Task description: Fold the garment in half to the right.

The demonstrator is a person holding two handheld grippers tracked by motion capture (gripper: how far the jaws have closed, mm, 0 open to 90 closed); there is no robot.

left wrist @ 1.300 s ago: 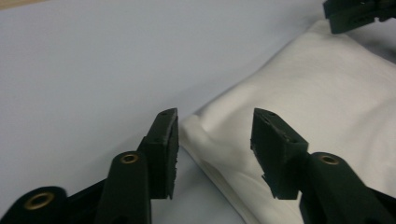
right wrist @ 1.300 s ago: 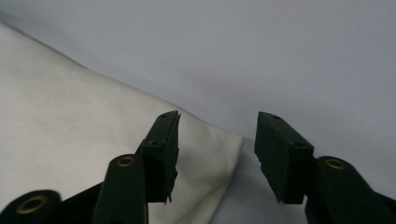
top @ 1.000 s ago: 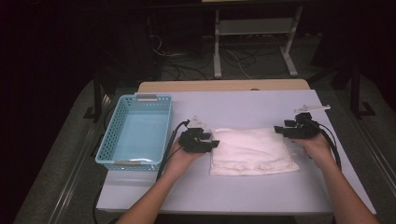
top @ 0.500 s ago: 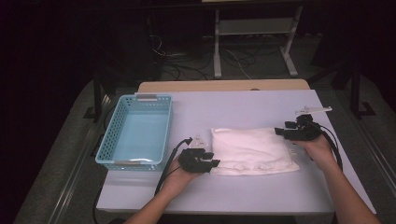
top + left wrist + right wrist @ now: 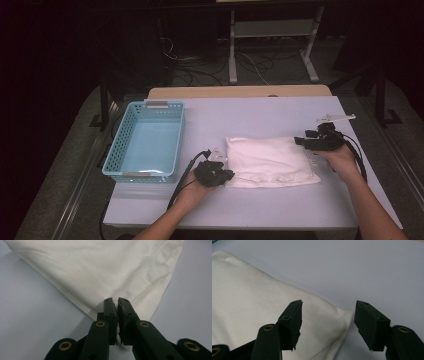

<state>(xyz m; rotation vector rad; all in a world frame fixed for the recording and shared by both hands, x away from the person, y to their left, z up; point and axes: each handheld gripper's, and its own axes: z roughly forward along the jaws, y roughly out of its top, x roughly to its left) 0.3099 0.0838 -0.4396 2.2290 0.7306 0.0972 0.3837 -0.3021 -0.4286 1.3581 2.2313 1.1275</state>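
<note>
A white folded cloth (image 5: 270, 162) lies flat on the pale table (image 5: 280, 115), a little toward 4 o'clock from the middle of the table in the high view. The left gripper (image 5: 227, 175) sits at the cloth's near left corner, at about 8 o'clock from the cloth's middle. Its jaws have just been closing, and in the left gripper view they are pinched together on that corner of the cloth (image 5: 105, 270) (only a thin dark slit is left between them), so this gripper (image 5: 115, 302) is clenched on the cloth. The right gripper (image 5: 301, 141) rests at the cloth's far right corner, at about 2 o'clock from the cloth's middle. In the right gripper view its jaws stand wide apart, with the rounded corner of the cloth (image 5: 249, 315) lying between them and not squeezed, so this gripper (image 5: 328, 308) is loose and holds nothing. A light blue basket (image 5: 117, 150) sits on the table at 9 o'clock from the cloth, well apart from it.
</note>
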